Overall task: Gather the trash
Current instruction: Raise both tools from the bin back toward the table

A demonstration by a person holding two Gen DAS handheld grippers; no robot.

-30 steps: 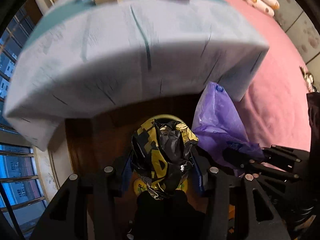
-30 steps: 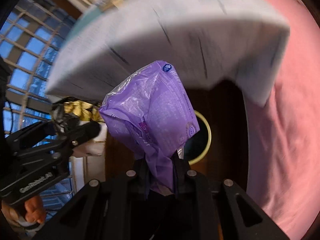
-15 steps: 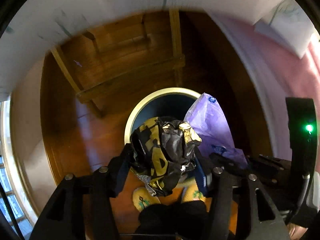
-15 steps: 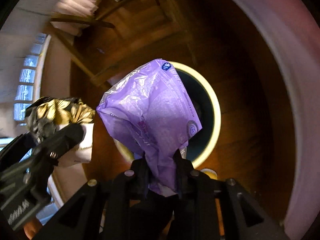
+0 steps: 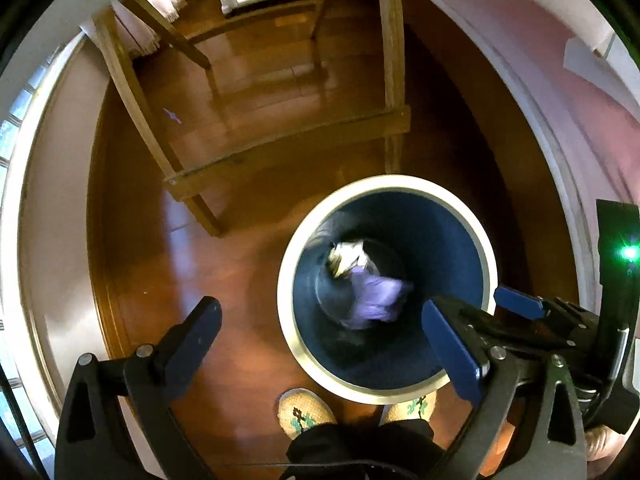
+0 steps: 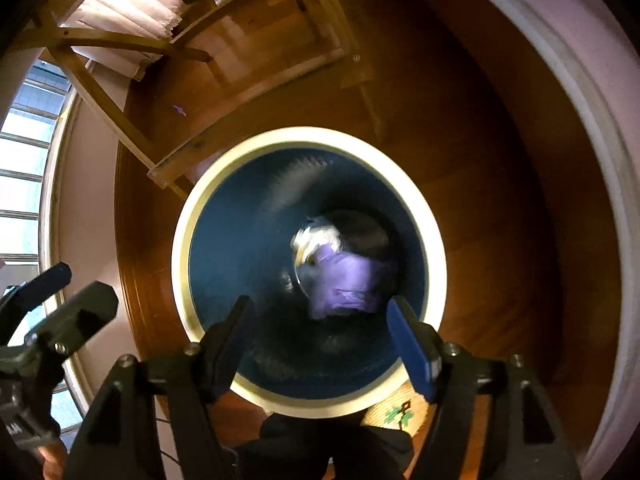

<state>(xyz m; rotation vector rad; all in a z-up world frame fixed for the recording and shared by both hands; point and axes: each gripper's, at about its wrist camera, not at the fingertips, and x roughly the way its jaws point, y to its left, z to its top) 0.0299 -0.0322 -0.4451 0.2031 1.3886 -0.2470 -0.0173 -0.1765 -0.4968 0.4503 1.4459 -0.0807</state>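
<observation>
My left gripper [image 5: 320, 344] and right gripper [image 6: 322, 344] are both opening, empty; purple bag [image 6: 344, 280] and crumpled wrapper [image 5: 346, 258] lie below in the bin [image 6: 180, 240].

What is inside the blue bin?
In the blue bin: a purple bag beside a blurred yellow-black wrapper. Anything beneath them is hidden.

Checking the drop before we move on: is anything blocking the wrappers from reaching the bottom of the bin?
Nothing visible: the purple wrapper and the black-and-gold wrapper are already deep inside the bin, blurred, with both grippers' jaws opening and empty.
</observation>
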